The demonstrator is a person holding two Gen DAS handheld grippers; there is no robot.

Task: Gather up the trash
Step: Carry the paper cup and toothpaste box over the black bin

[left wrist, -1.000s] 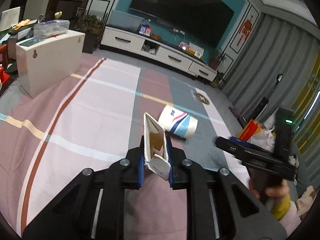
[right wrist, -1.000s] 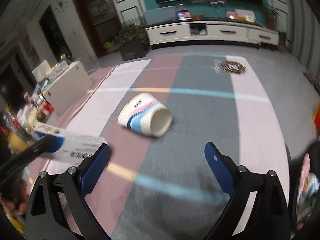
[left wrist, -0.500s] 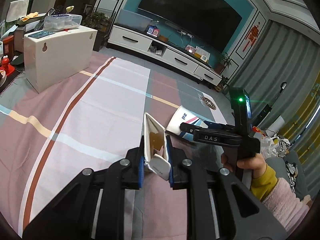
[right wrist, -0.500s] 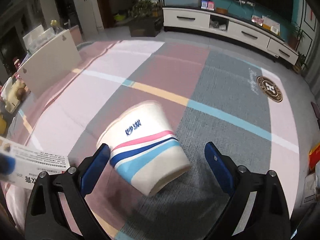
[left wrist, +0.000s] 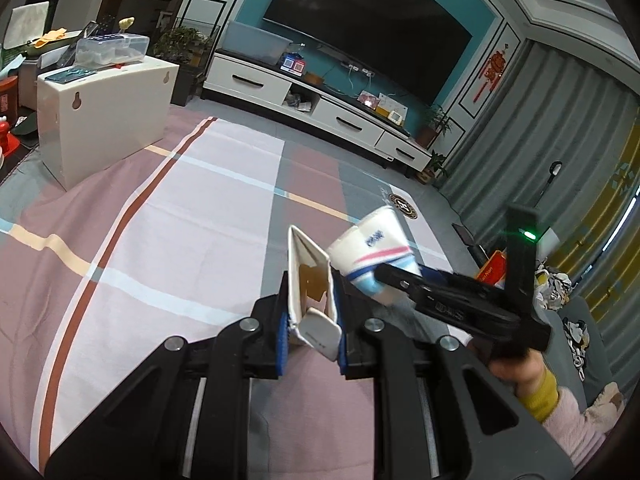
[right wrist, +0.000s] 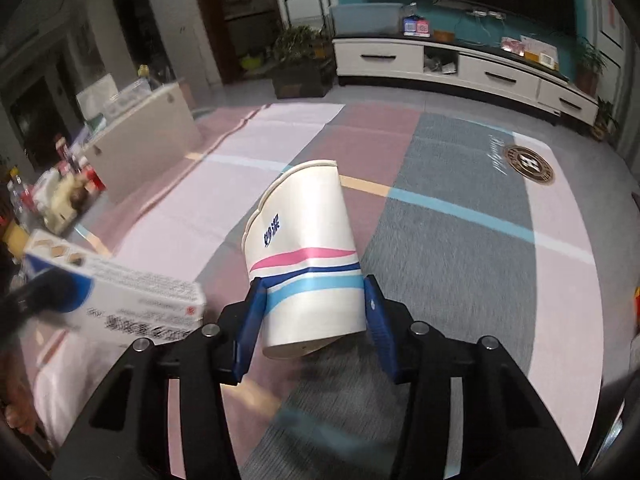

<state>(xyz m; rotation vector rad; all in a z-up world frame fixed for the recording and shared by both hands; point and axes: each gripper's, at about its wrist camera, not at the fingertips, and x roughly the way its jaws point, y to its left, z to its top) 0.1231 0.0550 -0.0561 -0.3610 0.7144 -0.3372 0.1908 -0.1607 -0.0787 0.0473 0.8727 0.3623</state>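
Left gripper (left wrist: 311,312): blue pads clamped on a flattened white carton (left wrist: 310,280), its open flap end sticking up past the fingertips, brown inner lining showing. In the right wrist view the same carton (right wrist: 116,296) shows printed text along one side, too blurred to read.

Right gripper (right wrist: 314,316): jaws have just been closing, and now both blue pads press the sides of a white paper cup (right wrist: 306,264) near its wide open mouth. Cup carries pink, navy and light-blue stripes and a navy logo; its narrower base points away from the gripper. From the left wrist view the cup (left wrist: 370,248) appears lifted off the striped rug (left wrist: 180,240), though the angle leaves that uncertain.

A hand (left wrist: 516,372) in a yellow cuff and pink sleeve grips the right gripper's handle. White cabinet (left wrist: 104,108) stands at the rug's far left edge; a white TV console (left wrist: 320,108) lines the far wall.
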